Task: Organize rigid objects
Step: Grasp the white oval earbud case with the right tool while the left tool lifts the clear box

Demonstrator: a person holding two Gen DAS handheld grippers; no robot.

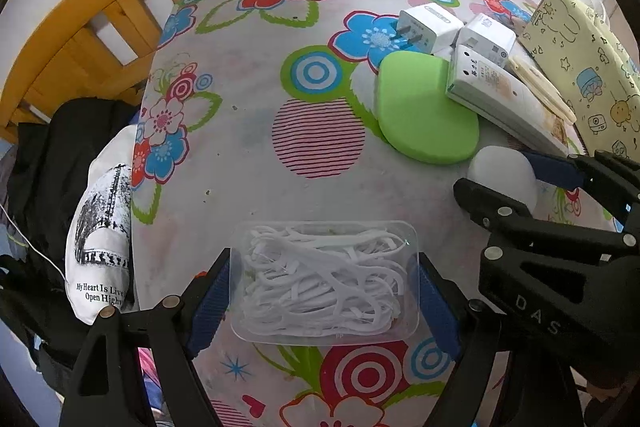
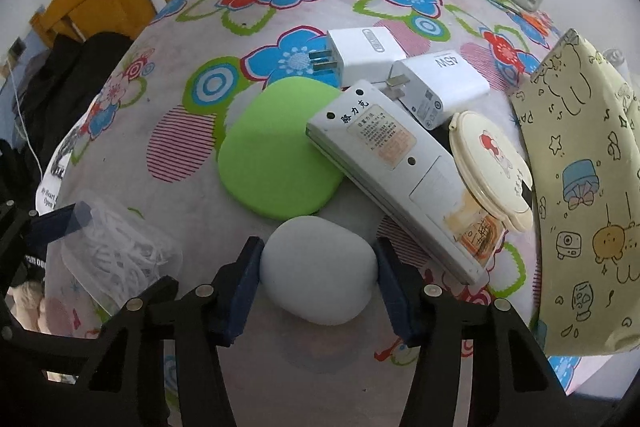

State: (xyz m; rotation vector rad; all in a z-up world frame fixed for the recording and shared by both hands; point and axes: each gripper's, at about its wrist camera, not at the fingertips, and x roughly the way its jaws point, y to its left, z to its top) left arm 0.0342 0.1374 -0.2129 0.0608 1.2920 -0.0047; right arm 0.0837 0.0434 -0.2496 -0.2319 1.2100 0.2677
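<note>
The right gripper (image 2: 318, 269) pinches a smooth, pale, rounded thing (image 2: 319, 269), shaped like a big pebble, low in the middle of the right wrist view, with a blue pad touching each side. It is round and slick, so it could slip out or pop forward if the squeeze is too light, and I cannot tell whether it is hard or a bit soft. Just above it lies a flat green disc (image 2: 276, 151), and a long white plastic device (image 2: 396, 183) leans on the disc's edge. If the gripper swings that way, it may bump the device and knock it off. Two white chargers (image 2: 362, 53) with metal prongs sit beside the device, near the middle of the view, and a cream round case (image 2: 490, 167) rests against it on the right, so one push could shift the whole pile. The left gripper (image 1: 322, 293) stands wide around a clear plastic box (image 1: 324, 279) full of thin white floss picks, low in the left wrist view. Its pads sit right at the box's sides, but I cannot tell if they press. The box looks thin and bendy, so a hard squeeze could crush it. The tabletop (image 1: 248, 155) wears a flowery cloth that may wrinkle and drag things. The two grippers are near each other and could bump.
</note>
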